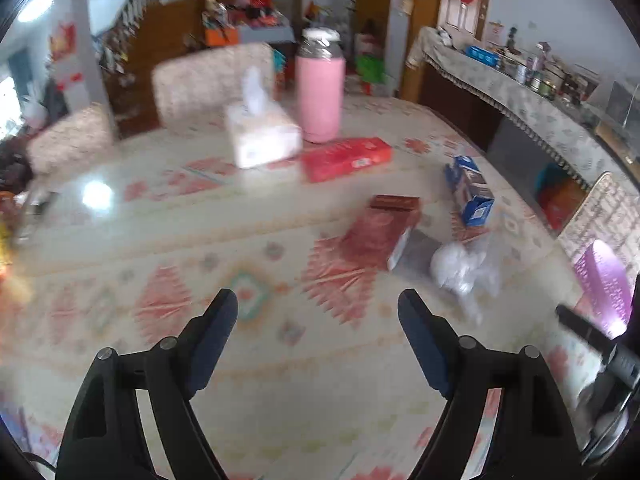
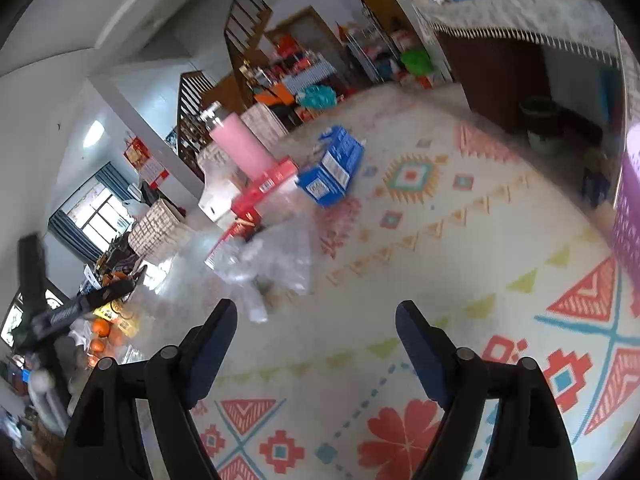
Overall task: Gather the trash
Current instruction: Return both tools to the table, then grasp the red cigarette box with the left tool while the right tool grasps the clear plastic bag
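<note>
On the patterned table, a crumpled clear plastic bag [image 1: 466,270] lies ahead and right of my open, empty left gripper [image 1: 318,304]. Beside it lie a dark red box [image 1: 384,230] and a torn blue carton [image 1: 472,192]. In the right wrist view the plastic bag [image 2: 272,256] lies just ahead and left of my open, empty right gripper [image 2: 316,312], with the blue carton [image 2: 332,166] farther off. A purple basket [image 1: 604,284] stands at the table's right edge and also shows in the right wrist view [image 2: 630,208].
A pink thermos [image 1: 320,88], a white tissue pack [image 1: 260,136] and a flat red box [image 1: 346,158] stand at the table's far side. Chairs [image 1: 208,80] stand behind. A covered sideboard [image 1: 520,88] runs along the right. Oranges [image 2: 102,330] lie at the left.
</note>
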A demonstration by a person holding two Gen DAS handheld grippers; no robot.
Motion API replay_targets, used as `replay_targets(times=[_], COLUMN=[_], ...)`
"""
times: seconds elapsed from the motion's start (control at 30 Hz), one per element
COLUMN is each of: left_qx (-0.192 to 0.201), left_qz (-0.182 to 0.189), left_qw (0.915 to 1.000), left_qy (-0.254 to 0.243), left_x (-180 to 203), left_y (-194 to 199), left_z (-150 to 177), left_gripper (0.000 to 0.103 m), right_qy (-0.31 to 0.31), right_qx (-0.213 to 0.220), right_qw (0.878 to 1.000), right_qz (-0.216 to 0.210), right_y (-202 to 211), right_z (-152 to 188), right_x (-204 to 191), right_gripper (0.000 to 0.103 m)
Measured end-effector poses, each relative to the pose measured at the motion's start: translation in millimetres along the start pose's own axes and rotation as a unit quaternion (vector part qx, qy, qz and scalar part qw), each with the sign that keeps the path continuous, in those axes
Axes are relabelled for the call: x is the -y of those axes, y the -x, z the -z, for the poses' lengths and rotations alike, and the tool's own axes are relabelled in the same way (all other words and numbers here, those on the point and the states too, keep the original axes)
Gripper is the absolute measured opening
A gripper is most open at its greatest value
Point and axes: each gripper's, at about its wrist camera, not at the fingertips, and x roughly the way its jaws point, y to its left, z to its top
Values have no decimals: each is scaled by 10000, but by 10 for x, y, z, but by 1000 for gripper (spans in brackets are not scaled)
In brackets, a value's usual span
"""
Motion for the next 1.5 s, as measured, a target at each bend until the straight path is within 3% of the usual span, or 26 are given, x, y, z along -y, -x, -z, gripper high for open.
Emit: replay_targets(times=[0.17, 0.33, 0.47, 0.63, 0.77, 0.87, 0.93, 0.97, 1.03, 1.17, 1.33, 1.43, 1.5], left_qx=[-465, -595, -744, -1071, -1157, -1191, -1161, -1191, -1068, -732, -78, 142, 150], left_qz=[258, 487, 788, 753, 991, 873, 1053, 1055, 657, 508, 203, 135, 287], left_qw=[9981, 9961, 9923, 9886, 9872, 9887, 9876, 9872, 9920, 9955, 9996, 9998, 9989], left_qy=[-298, -422, -604, -743, -475, -244, -113, -100, -176, -321, -152, 75, 343], left_x=[155, 198, 256, 322, 360, 398, 397, 402, 423, 435, 355, 292, 238], left_y=[-584, -986, -1221, -1476, -1517, -1513, -1454, -1413, -1265, -839, -177, 31, 48], left_z=[-310, -540, -646, -681, -665, -635, -616, -601, -556, -411, -101, 121, 251], left_gripper=[82, 83, 93, 94, 94, 91, 64, 60, 59, 59, 59, 59, 59], right_qy=[69, 221, 260, 197, 190, 186, 171, 157, 127, 146, 271, 362, 393], right_qx=[-43, -173, -212, -272, -294, -310, -304, -303, -302, -290, -277, -290, -301], right_qw=[10000, 9996, 9994, 9994, 9994, 9993, 9994, 9994, 9995, 9995, 9992, 9989, 9987], right_qz=[-25, -14, -20, -35, -33, -26, -12, -9, -4, 8, 36, 85, 151], right_y=[-30, -96, -104, -125, -124, -118, -115, -114, -106, -84, -73, -86, -91], right_z=[10, 23, 24, 13, 9, 12, 11, 10, 16, 21, 36, 47, 57], right_x=[2, -39, -48, -18, -13, -9, -3, 1, 13, 6, -42, -78, -99], right_gripper=[86, 86, 86, 86, 86, 86, 86, 86, 86, 86, 86, 86, 86])
